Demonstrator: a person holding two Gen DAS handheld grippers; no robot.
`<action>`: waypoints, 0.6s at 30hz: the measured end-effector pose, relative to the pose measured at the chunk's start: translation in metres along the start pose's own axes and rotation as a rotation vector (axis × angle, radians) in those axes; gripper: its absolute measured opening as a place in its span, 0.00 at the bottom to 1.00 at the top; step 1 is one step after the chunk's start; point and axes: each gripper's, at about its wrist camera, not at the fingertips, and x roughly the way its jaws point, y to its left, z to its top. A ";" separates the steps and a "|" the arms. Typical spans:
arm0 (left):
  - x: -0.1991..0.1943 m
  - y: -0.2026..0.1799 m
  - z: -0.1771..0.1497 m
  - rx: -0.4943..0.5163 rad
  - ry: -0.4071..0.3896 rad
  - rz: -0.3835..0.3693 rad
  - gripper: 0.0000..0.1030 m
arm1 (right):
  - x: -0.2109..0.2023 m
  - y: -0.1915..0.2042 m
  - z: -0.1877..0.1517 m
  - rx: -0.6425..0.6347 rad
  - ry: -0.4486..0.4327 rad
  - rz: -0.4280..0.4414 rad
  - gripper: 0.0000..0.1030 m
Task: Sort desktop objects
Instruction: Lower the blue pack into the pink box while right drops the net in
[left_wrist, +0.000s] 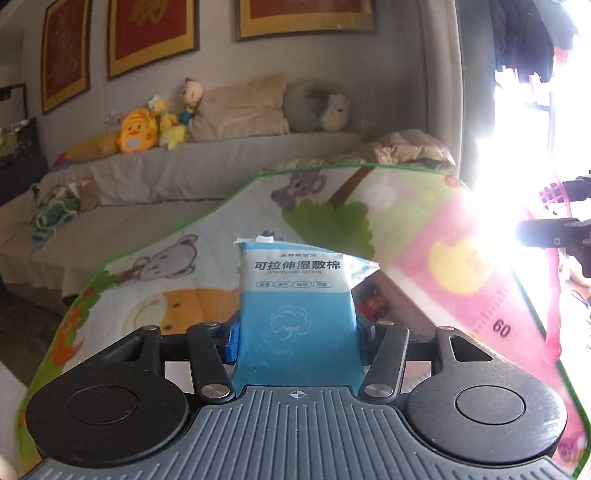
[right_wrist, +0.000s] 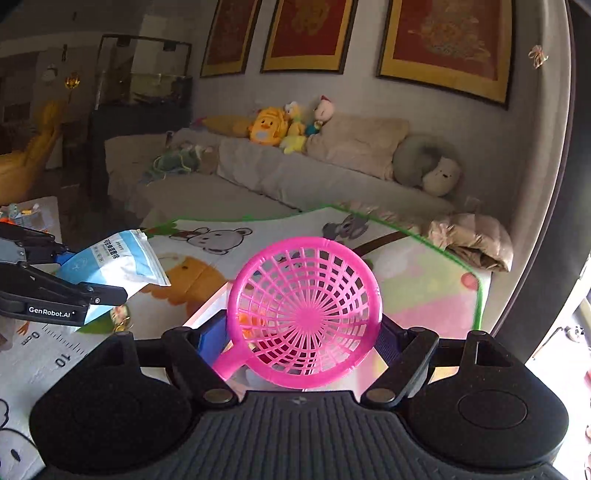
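Between left gripper (left_wrist: 297, 332) jaws: blue-white cotton pad pack (left_wrist: 295, 306), clamped upright, lower end hidden behind gripper body. Right gripper (right_wrist: 299, 332) jaws closed on pink mesh strainer (right_wrist: 304, 314), bowl tilted toward camera, handle pointing down-left; orange thing behind mesh hard to make out. Both held above cartoon play mat (left_wrist: 177, 280) covering counter. Right side of left view blown out by window glare. Far: sofa (right_wrist: 295, 173) with plush toys (right_wrist: 267, 125).
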 end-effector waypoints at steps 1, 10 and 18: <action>0.013 -0.003 0.007 -0.008 -0.009 -0.012 0.57 | 0.006 -0.004 0.007 0.002 0.000 -0.012 0.78; 0.109 0.027 -0.031 -0.148 0.128 -0.011 0.83 | 0.093 -0.010 0.015 -0.058 0.059 -0.029 0.78; 0.062 0.061 -0.091 -0.128 0.162 0.047 0.93 | 0.196 0.005 -0.008 -0.073 0.222 0.033 0.78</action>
